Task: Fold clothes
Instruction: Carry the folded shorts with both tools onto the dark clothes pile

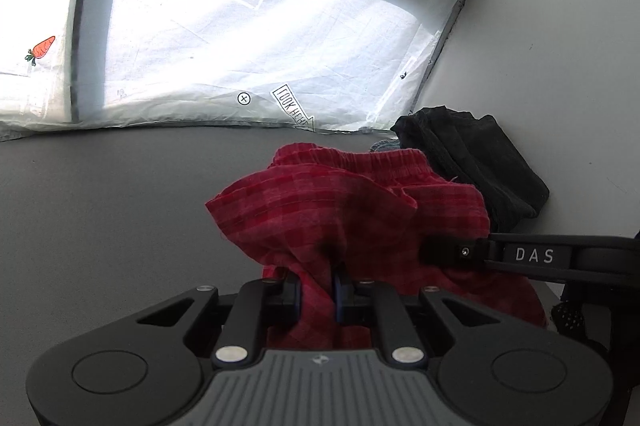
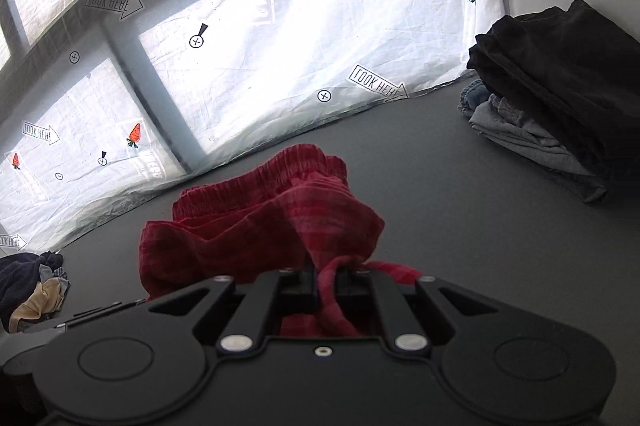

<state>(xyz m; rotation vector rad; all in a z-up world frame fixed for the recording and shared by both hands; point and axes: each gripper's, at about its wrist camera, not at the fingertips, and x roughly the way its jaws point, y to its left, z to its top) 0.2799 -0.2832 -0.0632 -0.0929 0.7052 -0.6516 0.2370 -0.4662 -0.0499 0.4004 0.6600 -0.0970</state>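
Red checked shorts [image 1: 352, 210] with an elastic waistband lie bunched on the grey table [image 1: 100, 206]. My left gripper [image 1: 318, 290] is shut on a fold of the red cloth at its near edge. The right gripper's finger marked DAS [image 1: 472, 252] reaches in from the right and pinches the same cloth. In the right wrist view my right gripper [image 2: 324, 284] is shut on a twisted corner of the red shorts [image 2: 256, 222], with the waistband on the far side.
A stack of folded clothes, black on top [image 2: 560, 74] over grey and denim, stands at the far right by the wall, also in the left wrist view [image 1: 472, 154]. A pile of unfolded clothes [image 2: 32, 286] lies at the left. A printed white sheet [image 2: 280, 46] covers the window behind the grey table [image 2: 440, 186].
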